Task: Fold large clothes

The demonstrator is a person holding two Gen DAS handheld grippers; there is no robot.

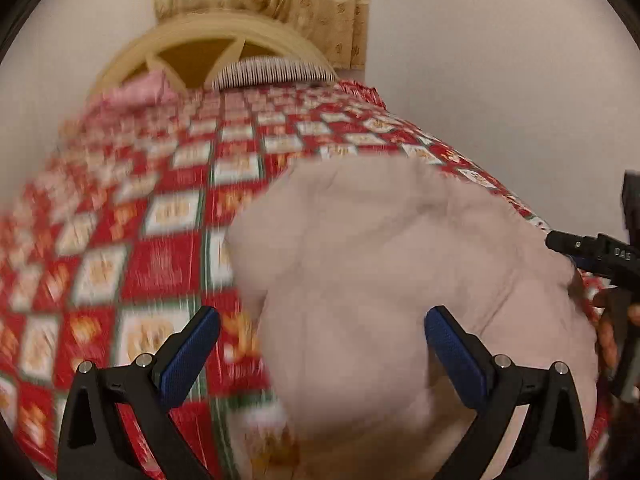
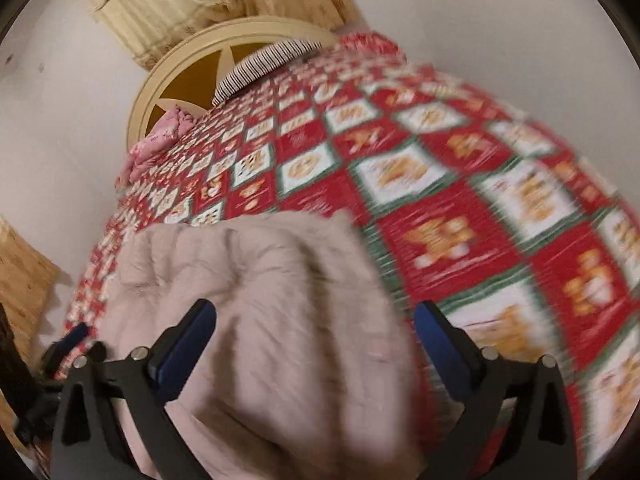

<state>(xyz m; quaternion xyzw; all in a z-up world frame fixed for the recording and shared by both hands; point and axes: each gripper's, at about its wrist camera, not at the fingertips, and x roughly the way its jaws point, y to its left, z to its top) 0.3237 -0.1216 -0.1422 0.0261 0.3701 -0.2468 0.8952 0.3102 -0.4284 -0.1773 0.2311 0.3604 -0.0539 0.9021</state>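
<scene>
My left gripper (image 1: 322,344) and right gripper (image 2: 314,338) both gape empty over the bundled pink garment (image 1: 400,280) on the bed (image 1: 160,240), and the fold looks nearly finished.

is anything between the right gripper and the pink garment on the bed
Nothing visible. The pink garment lies bunched on the red checked bedspread right under the open right gripper, its fabric filling the gap between the fingers. The picture is blurred, so contact is unclear.
</scene>
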